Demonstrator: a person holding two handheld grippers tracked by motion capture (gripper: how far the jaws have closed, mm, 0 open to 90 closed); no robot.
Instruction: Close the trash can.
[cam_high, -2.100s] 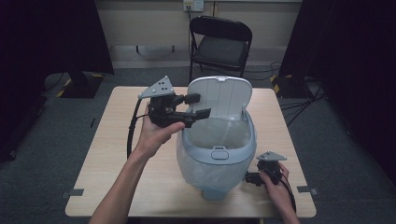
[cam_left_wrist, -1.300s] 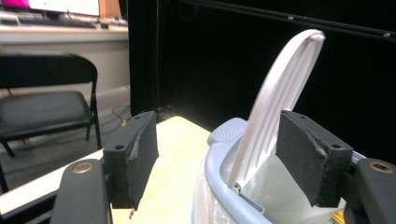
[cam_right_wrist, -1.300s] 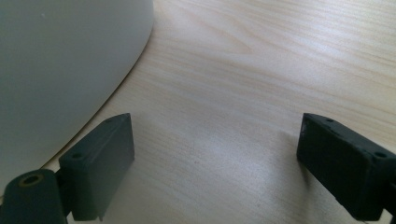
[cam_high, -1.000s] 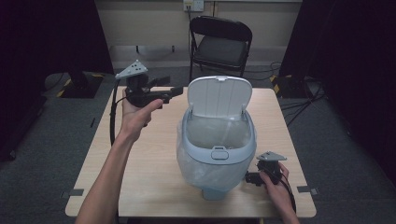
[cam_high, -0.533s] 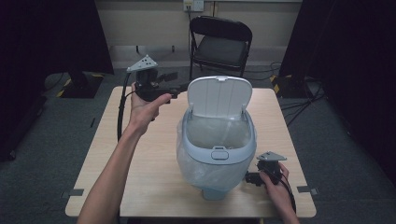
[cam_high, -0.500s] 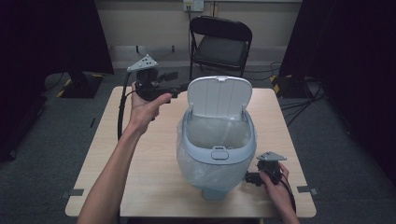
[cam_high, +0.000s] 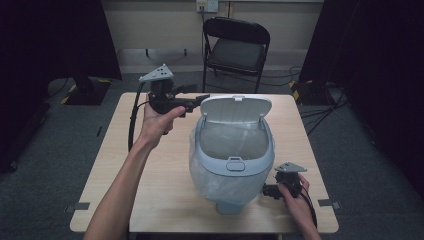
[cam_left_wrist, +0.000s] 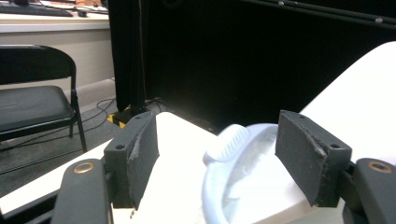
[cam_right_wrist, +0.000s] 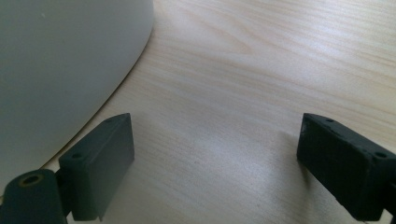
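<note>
Swung back toward the raised lid (cam_high: 235, 107) of the lined bin (cam_high: 231, 160) mid-tabletop, the left gripper (cam_high: 200, 100) hovers, jaws open and just narrowed slightly, while the right gripper (cam_high: 267, 190), also open, rests beside the base.

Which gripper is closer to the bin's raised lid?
Left. The left gripper hangs just beside the lid, jaws open; the right gripper rests on the table by the bin's base.

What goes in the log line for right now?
bin: lid up, bag inside | left tool: open, beside lid | right tool: open, low by bin, empty
</note>
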